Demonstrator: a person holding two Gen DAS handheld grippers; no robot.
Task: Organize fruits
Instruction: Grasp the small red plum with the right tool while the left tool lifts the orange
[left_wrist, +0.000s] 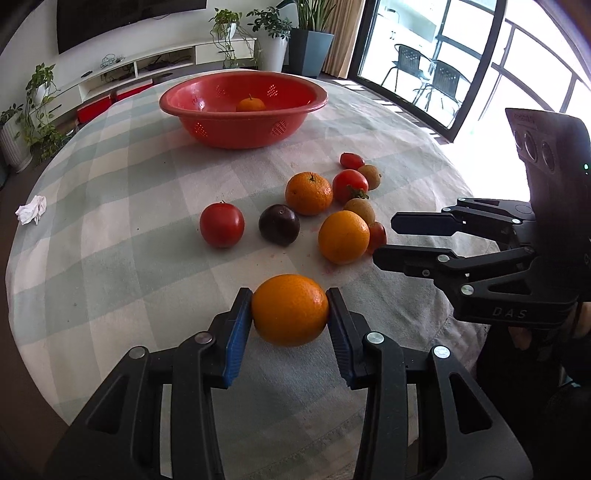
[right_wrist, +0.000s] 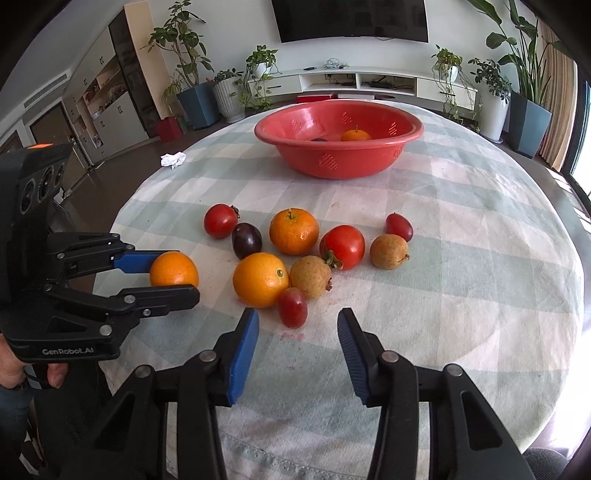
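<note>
Well, L gripper (left_wrist: 290, 308) clamps orange (left_wrist: 290, 310); R gripper (right_wrist: 298, 332) gapes, checked tablecloth (left_wrist: 122, 229), plants (right_wrist: 184, 40) behind

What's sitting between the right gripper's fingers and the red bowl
In the right wrist view, the fruit cluster lies between the right gripper and the red bowl: nearest is a small red grape, then oranges and tomatoes, then bare checked tablecloth.

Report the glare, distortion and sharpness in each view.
Left wrist view: window blown out white, washing out the tablecloth beside it; fisheye bends the room edges; orange sharp. Right wrist view: evenly lit, slight glare at far right, same bowing, fruit sharp.
</note>
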